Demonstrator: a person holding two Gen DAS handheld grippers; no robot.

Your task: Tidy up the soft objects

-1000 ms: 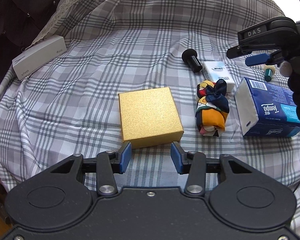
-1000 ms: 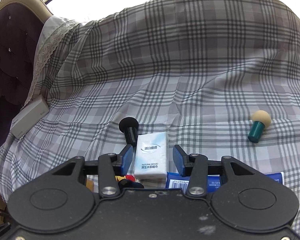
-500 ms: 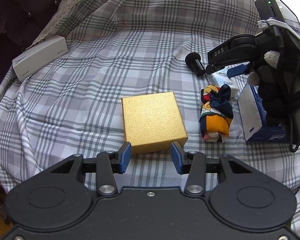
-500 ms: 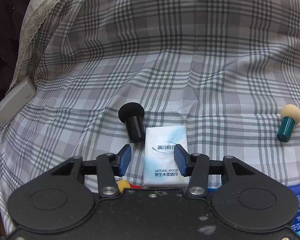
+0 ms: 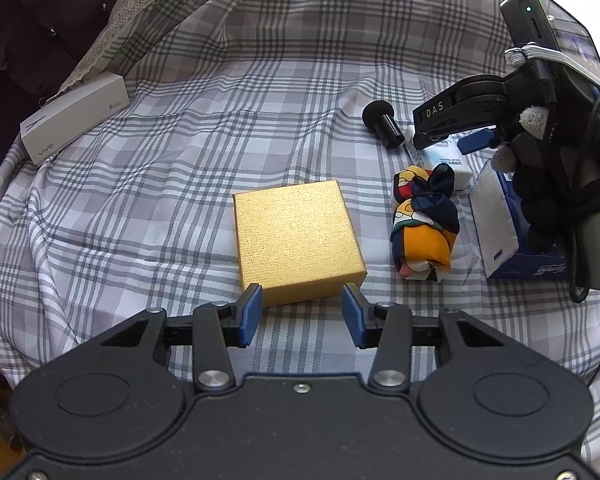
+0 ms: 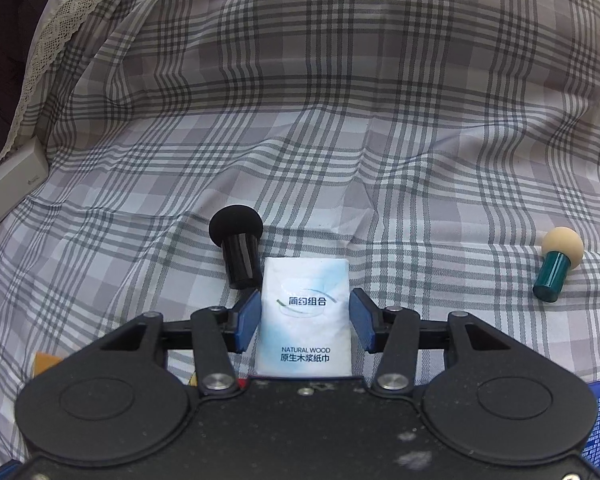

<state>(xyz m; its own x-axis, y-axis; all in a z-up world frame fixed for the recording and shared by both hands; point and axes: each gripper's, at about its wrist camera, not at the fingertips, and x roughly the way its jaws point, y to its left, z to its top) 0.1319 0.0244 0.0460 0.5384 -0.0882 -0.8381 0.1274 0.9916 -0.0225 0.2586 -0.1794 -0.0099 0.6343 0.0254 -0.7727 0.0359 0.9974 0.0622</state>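
Surface: grey plaid cloth (image 6: 340, 120), creased, lace trim upper left. Right gripper (image 6: 305, 322) jaws wide, straddling white tissue pack (image 6: 304, 320) at lower centre, not clamped. Left gripper (image 5: 302, 314) jaws spread, holding nothing, gold box (image 5: 296, 238) just ahead. Black sponge applicator (image 6: 238, 246) beside pack

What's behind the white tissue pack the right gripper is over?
Behind the white tissue pack, a black sponge applicator lies on the plaid cloth. The right gripper body hides the pack's near end.
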